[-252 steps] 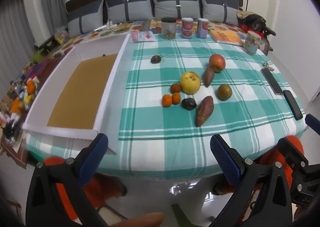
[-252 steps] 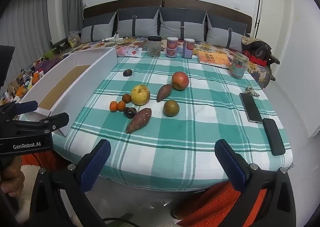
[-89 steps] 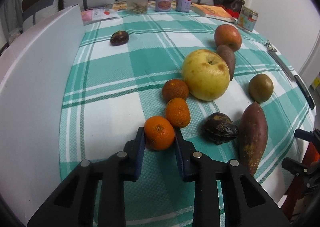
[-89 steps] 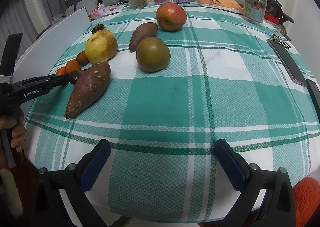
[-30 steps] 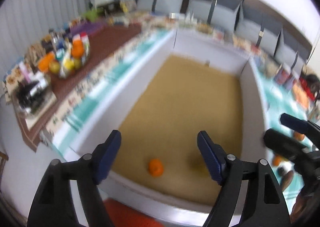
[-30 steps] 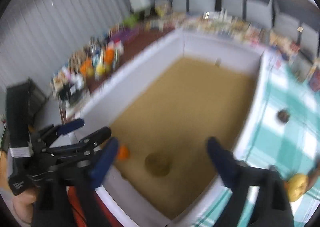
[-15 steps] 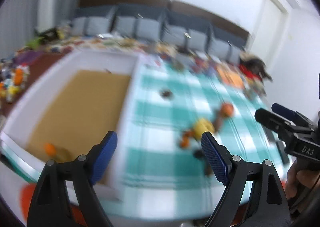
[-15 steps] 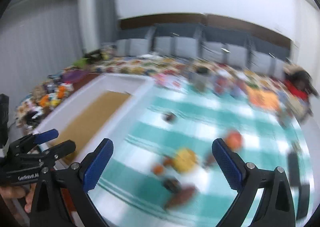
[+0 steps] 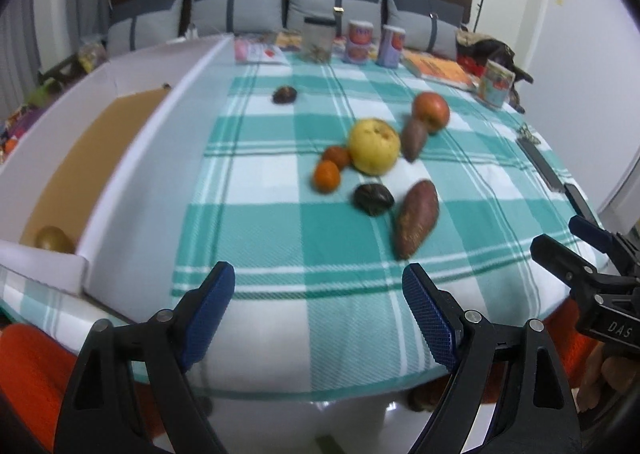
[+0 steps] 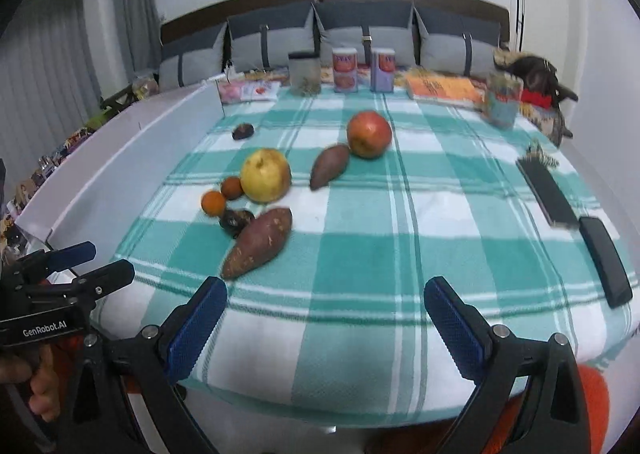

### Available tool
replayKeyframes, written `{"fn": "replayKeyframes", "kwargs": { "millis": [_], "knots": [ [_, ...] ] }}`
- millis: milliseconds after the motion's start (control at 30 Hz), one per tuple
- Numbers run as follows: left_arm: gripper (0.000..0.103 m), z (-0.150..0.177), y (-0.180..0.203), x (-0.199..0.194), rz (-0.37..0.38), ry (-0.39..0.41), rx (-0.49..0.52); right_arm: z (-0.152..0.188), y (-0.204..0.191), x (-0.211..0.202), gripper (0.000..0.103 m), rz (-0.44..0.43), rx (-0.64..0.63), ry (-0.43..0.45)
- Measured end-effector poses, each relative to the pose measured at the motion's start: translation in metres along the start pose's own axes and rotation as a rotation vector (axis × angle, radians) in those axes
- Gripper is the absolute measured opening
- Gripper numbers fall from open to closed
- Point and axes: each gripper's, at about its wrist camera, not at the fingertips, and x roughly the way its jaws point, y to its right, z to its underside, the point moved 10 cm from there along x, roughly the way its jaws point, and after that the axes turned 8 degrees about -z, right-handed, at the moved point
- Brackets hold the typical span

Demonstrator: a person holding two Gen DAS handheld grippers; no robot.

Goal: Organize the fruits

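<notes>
At the far left, a white box (image 9: 132, 158) with a brown cardboard floor lies along the counter (image 9: 280, 238), and a round greenish-brown fruit (image 9: 54, 239) sits in its near corner. The left gripper (image 9: 318, 306) hangs over the counter's near edge with its blue-padded fingers (image 9: 208, 304) spread wide and nothing between them; the fruit cluster lies well ahead of them on the green checked cloth. There, from left to right, are two small oranges (image 9: 327, 175) touching each other, a large yellow apple (image 9: 374, 151) just beside them, a dark wrinkled fruit (image 9: 373, 198) in front, a long sweet potato (image 9: 416, 218), a smaller sweet potato (image 9: 414, 134) and a red apple (image 9: 431, 109). Another dark fruit (image 9: 285, 94) lies apart, farther back. The right gripper (image 10: 326, 318) is likewise parted and empty, the long sweet potato nearest ahead of its left finger.
</notes>
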Motion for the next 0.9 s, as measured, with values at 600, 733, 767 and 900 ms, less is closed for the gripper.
{"fn": "replayKeyframes", "kwargs": {
  "millis": [600, 733, 767, 900],
  "knots": [
    [0.087, 0.014, -0.012, 0.023, -0.026, 0.007, 0.028, 0.016, -0.007, 0.027, 0.099, 0.03, -0.068, -0.047],
    [0.087, 0.015, -0.015, 0.027, -0.03, -0.003, 0.013, 0.018, -0.003, 0.029, 0.099, 0.036, -0.057, -0.05],
    [0.087, 0.015, -0.016, 0.027, -0.031, 0.0, 0.01, 0.017, -0.002, 0.029, 0.099, 0.038, -0.057, -0.049],
    [0.087, 0.013, -0.016, 0.028, -0.026, 0.008, 0.003, 0.017, -0.002, 0.029, 0.099, 0.045, -0.061, -0.045]
  ]
}}
